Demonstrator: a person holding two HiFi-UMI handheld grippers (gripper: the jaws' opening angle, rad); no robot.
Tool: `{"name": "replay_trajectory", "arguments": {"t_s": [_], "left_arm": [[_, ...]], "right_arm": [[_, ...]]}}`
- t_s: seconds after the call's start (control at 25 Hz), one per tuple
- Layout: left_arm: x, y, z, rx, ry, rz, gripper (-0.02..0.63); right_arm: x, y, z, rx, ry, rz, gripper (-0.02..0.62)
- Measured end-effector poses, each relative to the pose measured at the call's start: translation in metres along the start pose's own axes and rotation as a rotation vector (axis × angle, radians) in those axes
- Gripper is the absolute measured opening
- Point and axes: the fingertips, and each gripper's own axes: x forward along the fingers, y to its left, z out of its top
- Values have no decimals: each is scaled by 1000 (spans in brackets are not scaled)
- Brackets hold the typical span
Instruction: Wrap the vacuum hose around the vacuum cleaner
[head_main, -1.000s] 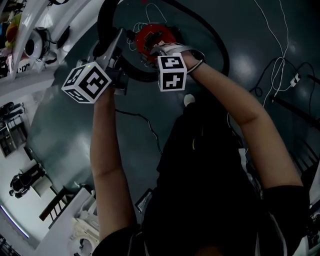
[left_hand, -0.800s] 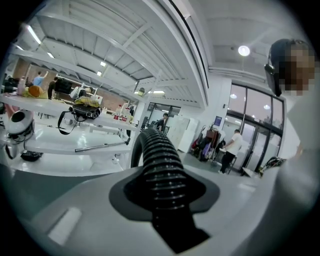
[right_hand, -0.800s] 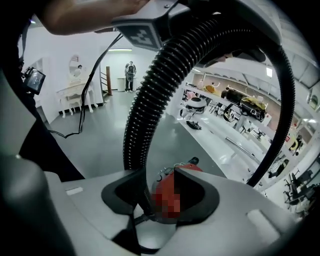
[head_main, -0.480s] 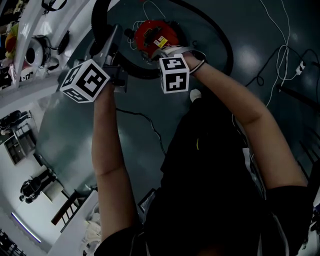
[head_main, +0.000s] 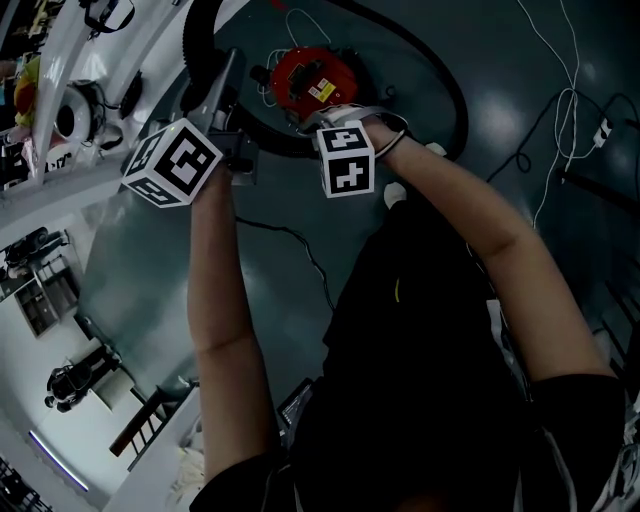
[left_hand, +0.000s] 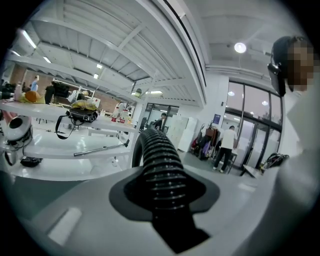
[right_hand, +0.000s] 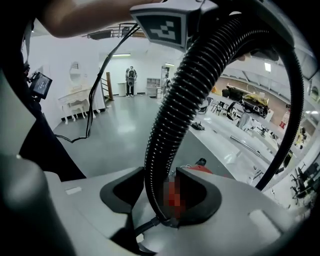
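Clamping the hose (left_hand: 159, 160), the left gripper (left_hand: 165, 194) holds — the right gripper (right_hand: 161, 194) just opening around it.

Hose (right_hand: 185, 100): black, ribbed. Vacuum (head_main: 305, 72): red, with a yellow label (head_main: 322, 90). Floor (head_main: 130, 260): dark glossy grey-green (cubes (head_main: 172, 163): black squares on white; cable (head_main: 560, 110): white).

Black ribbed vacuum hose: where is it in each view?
Head view: hose arcs along the top, right of the red vacuum cleaner.
Left gripper view: hose at centre, running away.
Right gripper view: hose at centre, curving up right.
Shared landmark: red vacuum cleaner; not in left gripper view.
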Motion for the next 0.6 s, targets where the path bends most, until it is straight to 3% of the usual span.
{"name": "replay_trajectory", "arguments": {"t_s": [0.32, 0.6], "left_arm": [[-5, 9, -5, -43, -20, 5, 137], [-21, 29, -28, -133, -44, 48, 141]], "right_arm": [[11, 1, -11, -61, 105, -60, 170], [4, 6, -36, -234, 282, -92, 167]]}}
